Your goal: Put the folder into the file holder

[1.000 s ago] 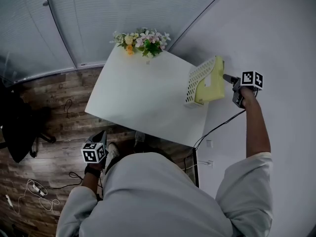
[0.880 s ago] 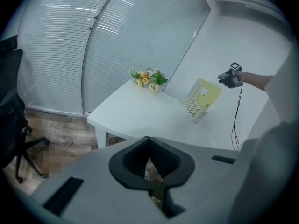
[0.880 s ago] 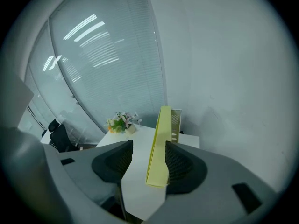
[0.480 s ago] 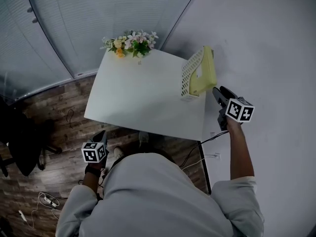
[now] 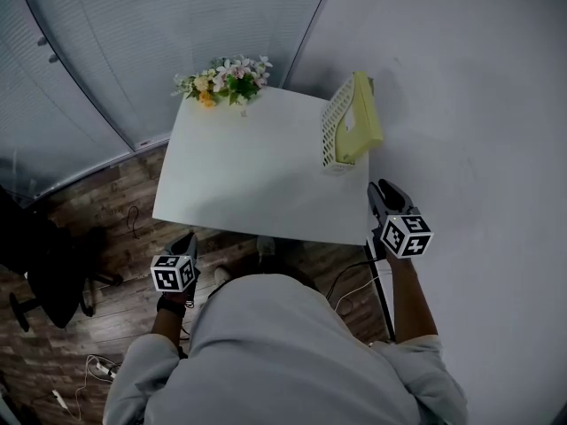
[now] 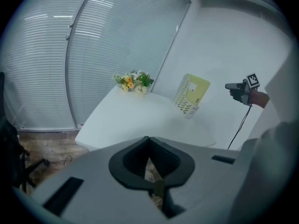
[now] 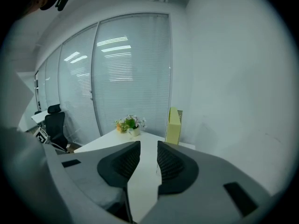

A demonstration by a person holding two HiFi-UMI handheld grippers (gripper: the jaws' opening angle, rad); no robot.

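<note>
Hard-to-see bits first. The near edge of the surface [image 5: 248, 180] is being covered by the person's shoulders in the head view. The left gripper [image 5: 185, 239] is mostly being hidden behind its own marker cube, down below that edge and over the wood floor [image 5: 97, 228]. The lower part of the folder [image 5: 362, 120] is being screened by the perforated wall of the file holder [image 5: 330, 131], so how deep it's sitting can't really be told. The pot under the flowers [image 5: 223, 75] at the far corner is too small to be made out properly, tbh. An office chair [image 5: 40, 273] is being cut off at the left edge of the head view.

Containers: the white file holder is being carried at the far right edge of the surface, right by the wall. The yellow-green folder is being held inside it, upright, with its top poking above the rim.

The right gripper [image 5: 382, 193] is being held by the near right corner of the surface, well apart from the holder and pointed its way. Its jaws have just been closing, but a narrow gap is being left between them with nothing in it. The left gripper's jaws are being pressed together tip to tip, with nothing gripped.
</note>
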